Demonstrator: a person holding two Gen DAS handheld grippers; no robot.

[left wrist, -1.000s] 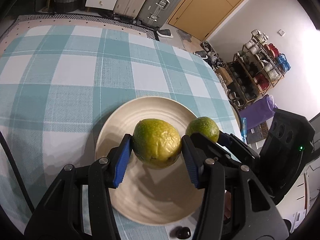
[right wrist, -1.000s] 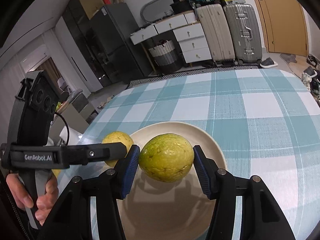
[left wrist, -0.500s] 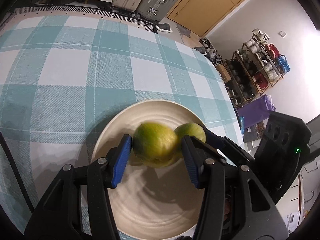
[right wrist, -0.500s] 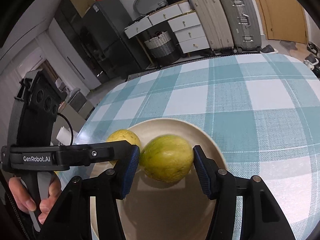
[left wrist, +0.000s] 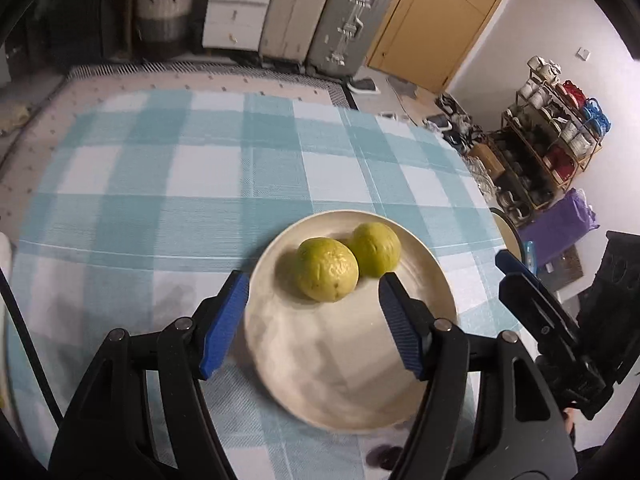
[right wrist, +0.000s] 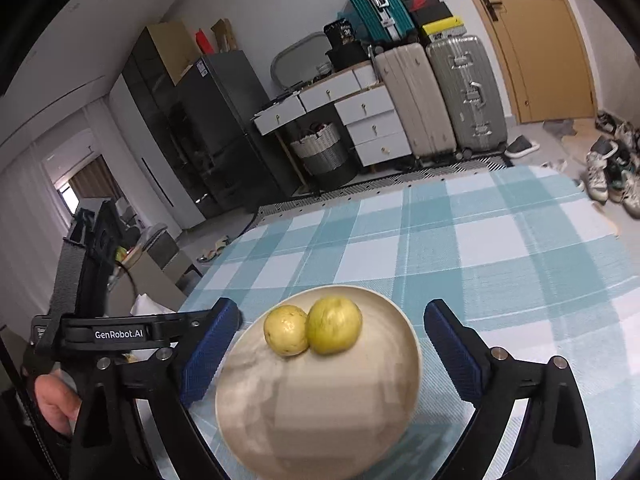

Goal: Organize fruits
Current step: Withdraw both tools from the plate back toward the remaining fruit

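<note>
Nearest the left wrist camera, the left claw (left wrist: 314, 302) stands open over the near half of a cream plate (left wrist: 344, 384); its jaws have just been opening, and nothing is pressed between its blue pads (left wrist: 224, 324). One pad hangs over the plate's left rim and the other over its right part. In the right wrist view the right claw (right wrist: 332, 344) is spread wide, its jaws also having just opened, and its pads (right wrist: 454, 354) stand on either side of the plate, clear of everything.

Just beyond the fingertips, two yellow-green fruits lie on the far half of the plate, touching each other. In the left wrist view the nearer fruit (left wrist: 327, 269) has wrinkled skin, and the second fruit (left wrist: 376, 249) sits behind it to the right. In the right wrist view the same pair shows as a smaller yellow one (right wrist: 286, 336) on the left and a larger greenish one (right wrist: 334, 325) on the right.

The plate rests on a desk covered with a teal and white checked cloth (left wrist: 200, 184). At the left edge of the right wrist view, a hand (right wrist: 54, 402) grips the handle of the other tool.

Farther back stand suitcases (right wrist: 466, 94), a white chest of drawers (right wrist: 368, 120), a woven basket (right wrist: 322, 148), a dark cabinet (right wrist: 200, 120) and a wooden door (right wrist: 532, 36). Shoes (right wrist: 612, 172) lie on the floor by the door.
</note>
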